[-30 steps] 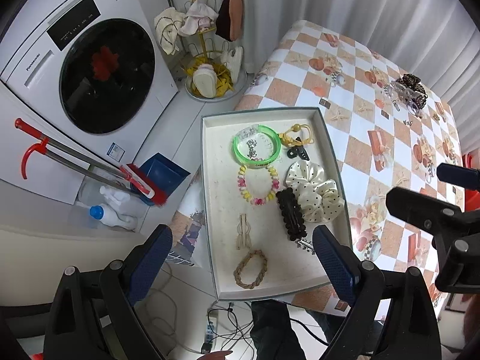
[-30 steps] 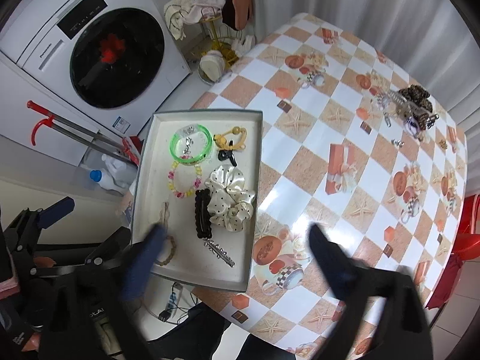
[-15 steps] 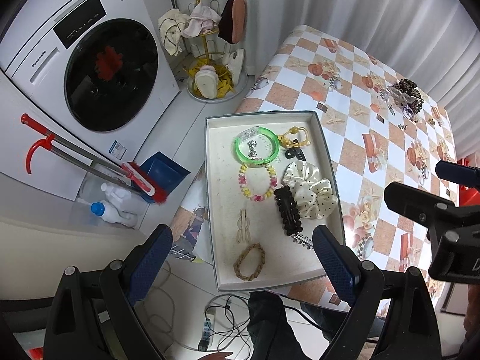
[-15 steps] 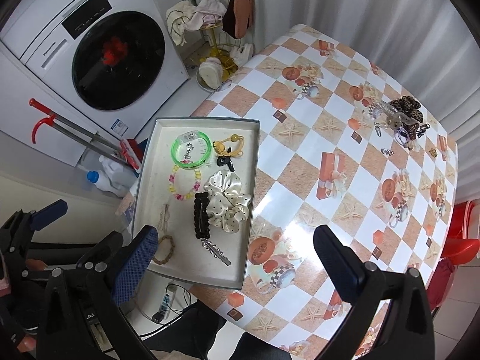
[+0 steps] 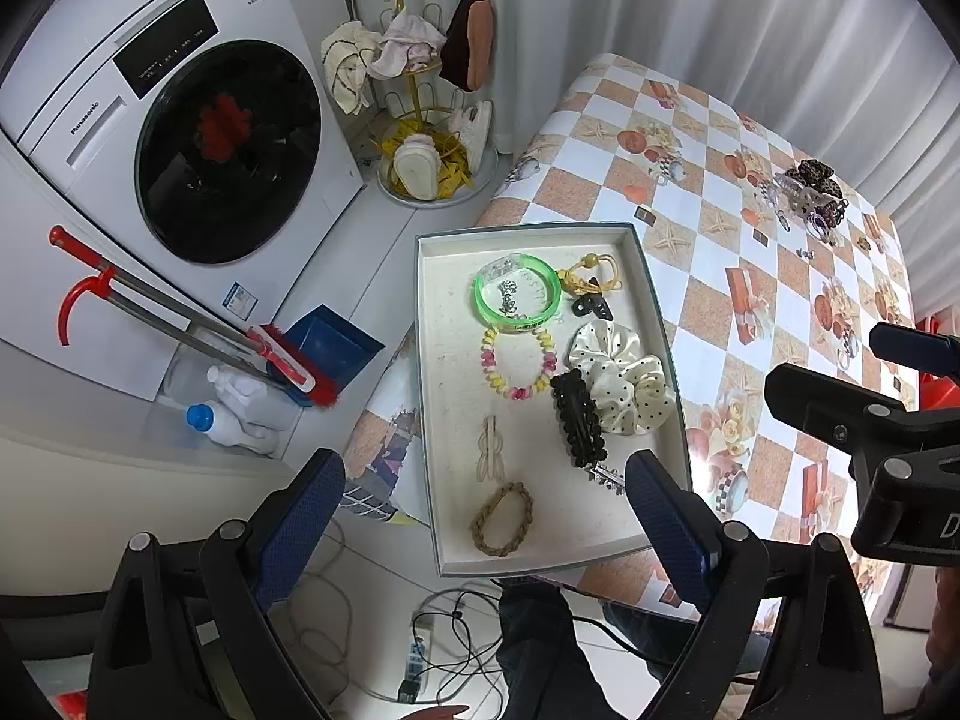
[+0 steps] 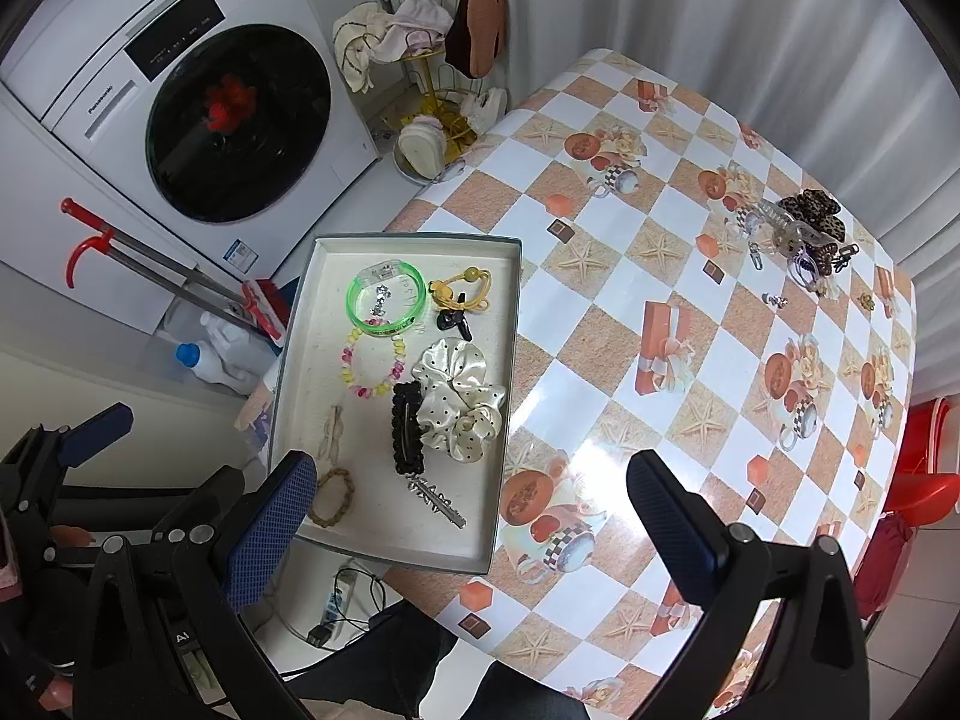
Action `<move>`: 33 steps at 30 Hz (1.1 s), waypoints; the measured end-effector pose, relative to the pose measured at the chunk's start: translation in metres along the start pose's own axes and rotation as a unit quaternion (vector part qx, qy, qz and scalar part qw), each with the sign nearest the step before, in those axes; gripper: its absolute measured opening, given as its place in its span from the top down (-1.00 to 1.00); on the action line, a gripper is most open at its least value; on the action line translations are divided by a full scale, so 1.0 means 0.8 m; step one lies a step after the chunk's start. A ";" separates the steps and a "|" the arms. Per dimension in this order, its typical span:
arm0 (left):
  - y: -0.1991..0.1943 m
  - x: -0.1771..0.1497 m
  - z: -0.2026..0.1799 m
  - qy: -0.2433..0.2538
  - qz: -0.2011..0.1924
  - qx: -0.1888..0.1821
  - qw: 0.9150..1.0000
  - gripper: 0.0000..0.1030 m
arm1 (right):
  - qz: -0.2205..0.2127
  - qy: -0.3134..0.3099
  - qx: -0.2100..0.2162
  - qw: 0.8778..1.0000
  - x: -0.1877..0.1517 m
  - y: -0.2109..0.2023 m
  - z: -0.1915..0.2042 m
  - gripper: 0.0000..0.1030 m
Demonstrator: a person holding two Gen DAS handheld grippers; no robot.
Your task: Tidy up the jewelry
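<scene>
Both grippers gaping and empty high above a tray [image 6: 503, 396] of sorted hair pieces, with the unsorted pile of clips [image 6: 801, 228] far ahead and rightward across the table [image 6: 690, 276], nearer the right gripper [image 6: 471, 519] than the left gripper [image 5: 485, 513].

A home laundry corner: beside the washing machine [image 5: 198, 138] stand a slipper rack [image 5: 432, 138], detergent bottles [image 5: 240, 414], and an oilcloth-covered surface [image 6: 690, 330].

tray [image 6: 504, 396] on table [image 6: 690, 312] left edge | scrunchie [image 6: 459, 399] in tray | clip pile [image 6: 804, 228] far right
</scene>
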State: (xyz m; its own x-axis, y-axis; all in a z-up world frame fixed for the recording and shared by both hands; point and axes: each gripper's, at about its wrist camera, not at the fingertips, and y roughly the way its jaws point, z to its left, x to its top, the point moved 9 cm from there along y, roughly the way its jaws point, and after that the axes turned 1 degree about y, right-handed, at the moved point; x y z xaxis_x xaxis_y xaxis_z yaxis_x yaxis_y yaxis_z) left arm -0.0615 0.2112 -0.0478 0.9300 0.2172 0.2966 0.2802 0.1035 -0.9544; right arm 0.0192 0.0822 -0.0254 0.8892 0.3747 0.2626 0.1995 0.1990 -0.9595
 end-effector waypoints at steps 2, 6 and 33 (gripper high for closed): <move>0.000 0.000 -0.001 -0.001 0.000 0.000 1.000 -0.90 | 0.000 -0.001 0.000 1.000 0.000 0.000 0.000 -0.99; -0.001 -0.001 0.000 0.000 0.000 0.000 1.000 -0.90 | 0.000 0.000 0.001 1.000 -0.001 -0.001 0.000 -0.99; -0.003 -0.004 -0.001 -0.001 -0.001 0.002 1.000 -0.90 | -0.001 0.000 0.003 1.000 -0.005 -0.003 0.001 -0.99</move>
State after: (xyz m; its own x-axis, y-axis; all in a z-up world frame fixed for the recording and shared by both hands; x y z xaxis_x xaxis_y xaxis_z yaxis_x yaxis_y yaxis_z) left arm -0.0649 0.2096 -0.0467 0.9290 0.2195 0.2980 0.2807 0.1070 -0.9538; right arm 0.0150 0.0809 -0.0243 0.8888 0.3741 0.2648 0.1995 0.2045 -0.9583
